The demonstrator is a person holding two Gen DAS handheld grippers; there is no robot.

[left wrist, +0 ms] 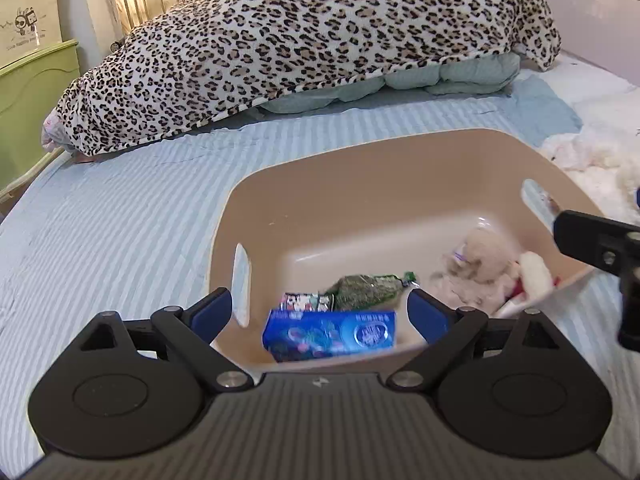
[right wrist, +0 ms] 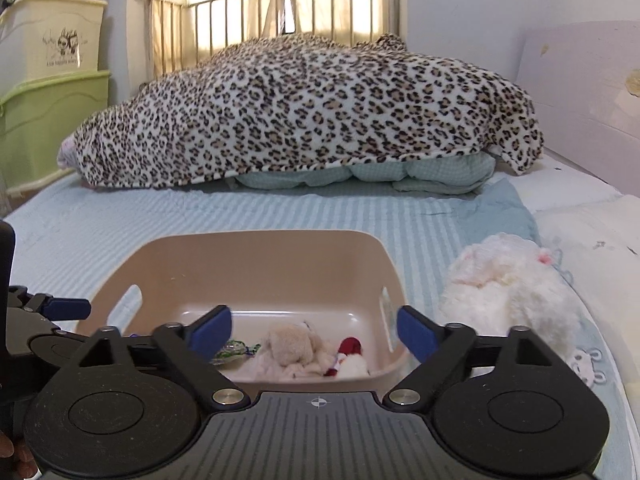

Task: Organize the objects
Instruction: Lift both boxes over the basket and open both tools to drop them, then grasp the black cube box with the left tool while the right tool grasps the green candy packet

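A beige plastic basket (left wrist: 320, 152) sits on the striped bed; it also shows in the right wrist view (right wrist: 256, 248). Inside lie a blue box (left wrist: 330, 334), a small patterned pack (left wrist: 306, 302), a green wrapped packet (left wrist: 368, 290), a beige plush toy (left wrist: 484, 256) and a small red-and-white toy (right wrist: 348, 354). My left gripper (left wrist: 320, 312) is open over the basket's near rim, with the blue box between its fingers but not gripped. My right gripper (right wrist: 314, 328) is open and empty above the basket's near side. A white fluffy plush (right wrist: 512, 284) lies on the bed right of the basket.
A leopard-print blanket (left wrist: 304, 44) over green bedding fills the far side of the bed. Green and cream storage boxes (right wrist: 48, 112) stand at the left. A metal rail (right wrist: 280, 12) and a wall (right wrist: 580, 80) bound the bed.
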